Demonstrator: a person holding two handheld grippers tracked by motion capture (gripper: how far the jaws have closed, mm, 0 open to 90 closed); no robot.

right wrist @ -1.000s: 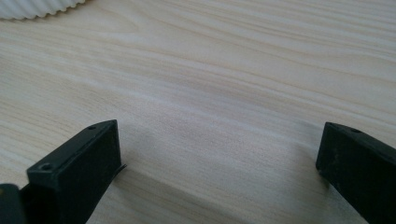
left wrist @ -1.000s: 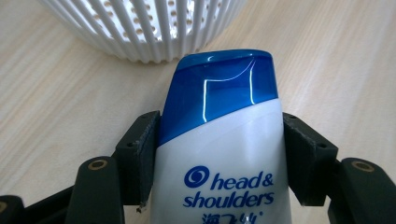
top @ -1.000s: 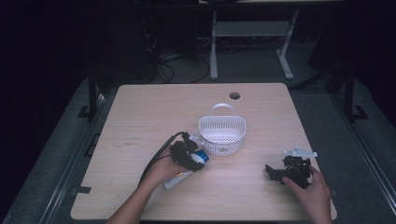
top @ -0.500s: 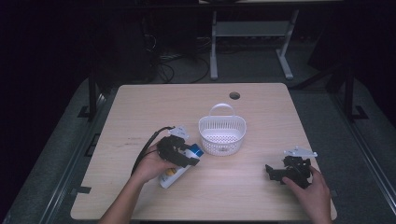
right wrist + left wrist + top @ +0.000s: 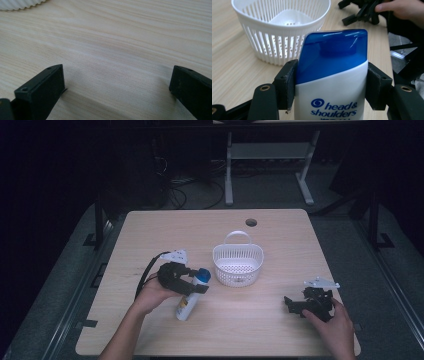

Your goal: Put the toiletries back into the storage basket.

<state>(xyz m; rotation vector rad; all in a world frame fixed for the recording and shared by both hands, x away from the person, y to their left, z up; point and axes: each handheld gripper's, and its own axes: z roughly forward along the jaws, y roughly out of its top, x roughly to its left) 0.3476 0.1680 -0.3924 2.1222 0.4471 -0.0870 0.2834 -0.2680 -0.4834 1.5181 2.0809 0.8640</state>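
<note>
dark room all around, with some cables and a metal stand on the floor behind, and a light wood tabletop [image 5: 280, 320] lit up in the middle. it has a round cable hole [image 5: 251, 222] near the far edge.

left gripper [image 5: 192, 282] has a head & shoulders shampoo bottle [image 5: 189, 299] clamped between its pads, white body with a blue flip cap [image 5: 334, 52]. in the left gripper view both black pads press on the bottle's sides right where the blue cap meets the white body, so the jaws stand fairly wide but they're closed on the bottle. from the high view the bottle sits tilted, cap end up toward the basket and its bottom end down by the tabletop toward the person; can't tell if that end actually touches the wood.

white plastic basket [image 5: 238, 265] with slotted walls and a handle sits just beside the bottle cap, on the side toward the middle of the tabletop. it looks empty inside in the left gripper view, and the bottle is outside it.

right gripper [image 5: 292, 304] is well apart from all that, near the right front corner, held low in the person's right hand [image 5: 332, 327]. in the right gripper view its two jaws stand wide apart with just bare wood between them, gripping nothing, and a bit of the basket rim [image 5: 20, 5] peeks in at the top left.
</note>
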